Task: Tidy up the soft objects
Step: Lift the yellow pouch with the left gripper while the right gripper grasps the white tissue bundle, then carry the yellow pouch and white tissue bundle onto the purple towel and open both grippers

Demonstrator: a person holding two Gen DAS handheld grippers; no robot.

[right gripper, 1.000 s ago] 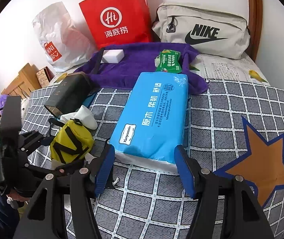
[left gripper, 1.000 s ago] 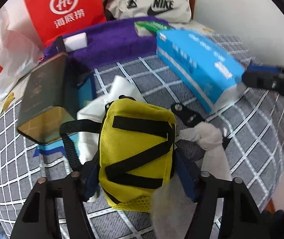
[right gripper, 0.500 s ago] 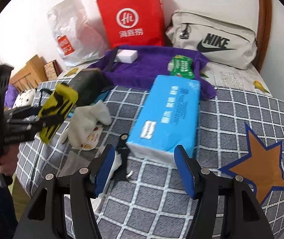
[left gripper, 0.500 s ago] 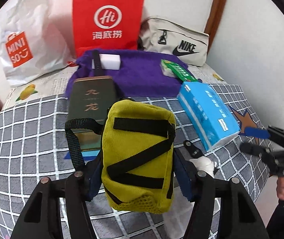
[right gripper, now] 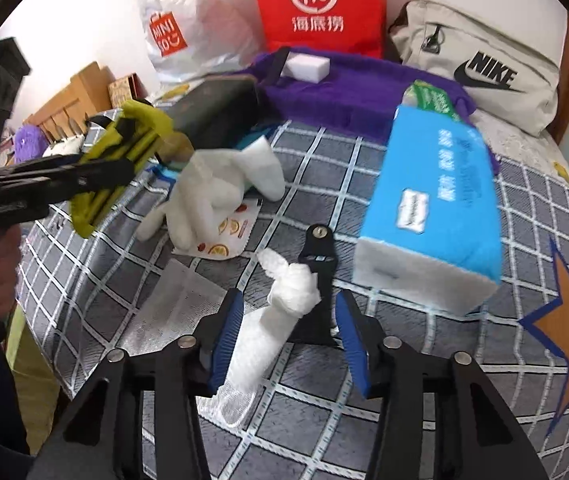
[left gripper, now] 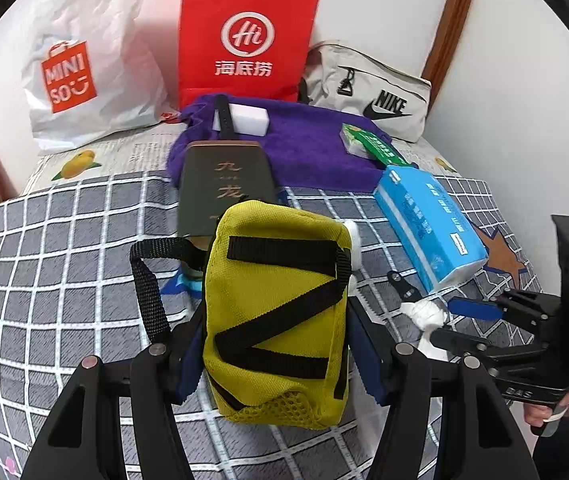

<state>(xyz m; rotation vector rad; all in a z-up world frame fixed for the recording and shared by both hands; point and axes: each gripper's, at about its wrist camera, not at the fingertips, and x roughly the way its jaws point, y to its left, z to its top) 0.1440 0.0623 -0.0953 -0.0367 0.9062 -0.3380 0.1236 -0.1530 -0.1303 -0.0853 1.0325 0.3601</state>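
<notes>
Right wrist view: the right gripper (right gripper: 288, 336) has left the blue tissue pack (right gripper: 436, 208); its closing, still-empty jaws now straddle the knotted white gauze (right gripper: 292, 292). The left gripper (left gripper: 276, 344) keeps the yellow pouch (left gripper: 276, 312) clamped.

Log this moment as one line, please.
left tool: shut on yellow fabric pouch, lifted | right tool: closing around knotted white cloth on checked bedspread

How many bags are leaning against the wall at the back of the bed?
3: a white Miniso plastic bag at left, a red paper bag in the middle, a beige Nike bag at right. Others may be hidden behind them.
</notes>
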